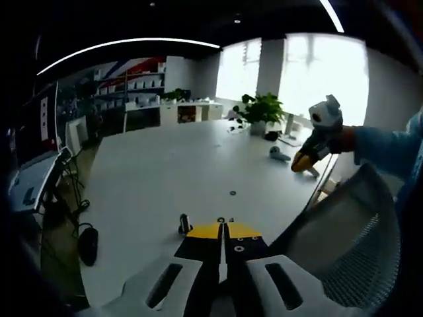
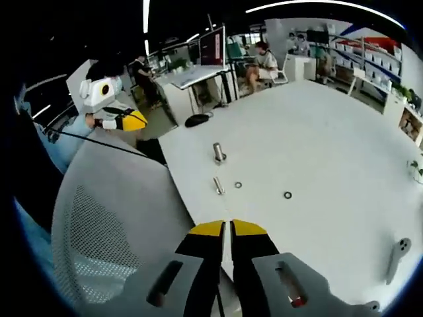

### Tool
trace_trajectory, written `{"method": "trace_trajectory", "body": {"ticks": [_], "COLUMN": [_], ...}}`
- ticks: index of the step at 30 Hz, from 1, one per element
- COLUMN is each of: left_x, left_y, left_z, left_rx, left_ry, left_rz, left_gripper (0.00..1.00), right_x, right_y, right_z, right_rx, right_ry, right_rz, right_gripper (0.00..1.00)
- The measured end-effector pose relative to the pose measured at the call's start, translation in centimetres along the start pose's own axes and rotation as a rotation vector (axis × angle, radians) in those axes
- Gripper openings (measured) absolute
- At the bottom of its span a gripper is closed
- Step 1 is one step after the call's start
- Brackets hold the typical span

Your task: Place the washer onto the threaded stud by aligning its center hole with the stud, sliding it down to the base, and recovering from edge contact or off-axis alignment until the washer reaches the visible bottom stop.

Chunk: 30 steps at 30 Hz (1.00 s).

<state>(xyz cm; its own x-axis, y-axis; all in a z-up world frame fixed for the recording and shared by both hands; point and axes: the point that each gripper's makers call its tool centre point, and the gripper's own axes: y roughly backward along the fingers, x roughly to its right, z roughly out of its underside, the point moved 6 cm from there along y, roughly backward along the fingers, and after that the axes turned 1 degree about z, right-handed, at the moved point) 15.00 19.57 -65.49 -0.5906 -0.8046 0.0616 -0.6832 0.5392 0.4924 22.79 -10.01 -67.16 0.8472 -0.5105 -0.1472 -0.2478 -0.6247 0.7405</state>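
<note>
Right gripper (image 2: 228, 228) short of washer (image 2: 238, 185)

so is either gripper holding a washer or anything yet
No, nothing is held. The left gripper and right gripper are both shut and empty; the washers lie on the table.

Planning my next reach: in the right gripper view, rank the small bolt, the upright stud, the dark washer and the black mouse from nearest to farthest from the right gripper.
1. small bolt, just ahead of the right gripper
2. dark washer, off to the right
3. upright stud, straight beyond the bolt
4. black mouse, at the far table edge
</note>
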Motion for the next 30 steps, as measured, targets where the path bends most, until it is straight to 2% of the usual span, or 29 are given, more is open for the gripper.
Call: {"method": "trace_trajectory", "body": {"ticks": [1, 2, 5, 10, 15, 23, 30], "left_x": [0.0, 0.3, 0.2, 0.4, 0.1, -0.6, -0.9], "left_y": [-0.1, -0.2, 0.0, -0.5, -0.4, -0.2, -0.1], "left_z": [0.2, 0.1, -0.2, 0.3, 0.5, 0.7, 0.9], "left_rx": [-0.016, -0.007, 0.027, -0.011, -0.019, -0.038, -0.049], "left_ry": [-0.022, -0.023, 0.008, -0.018, -0.009, 0.004, 0.016], "left_rz": [-0.001, 0.013, 0.021, 0.041, 0.012, -0.049, -0.069], "left_gripper": [0.00, 0.00, 0.00, 0.00, 0.00, 0.00, 0.00], "right_x": [0.3, 0.7, 1.3, 1.7, 2.3, 5.5, 7.7], "right_y": [-0.2, -0.5, -1.2, -1.9, -2.3, -3.7, -5.8], "right_z": [0.0, 0.1, -0.2, -0.6, -0.4, 0.7, 0.2], "right_rx": [-0.020, -0.054, -0.074, -0.110, -0.143, -0.197, -0.263], "right_ry": [0.001, 0.005, 0.008, 0.043, 0.076, 0.082, 0.116], "right_rz": [0.006, 0.015, 0.042, 0.071, 0.054, 0.051, 0.010], "right_gripper": [0.09, 0.10, 0.17, 0.28, 0.29, 0.29, 0.29]}}
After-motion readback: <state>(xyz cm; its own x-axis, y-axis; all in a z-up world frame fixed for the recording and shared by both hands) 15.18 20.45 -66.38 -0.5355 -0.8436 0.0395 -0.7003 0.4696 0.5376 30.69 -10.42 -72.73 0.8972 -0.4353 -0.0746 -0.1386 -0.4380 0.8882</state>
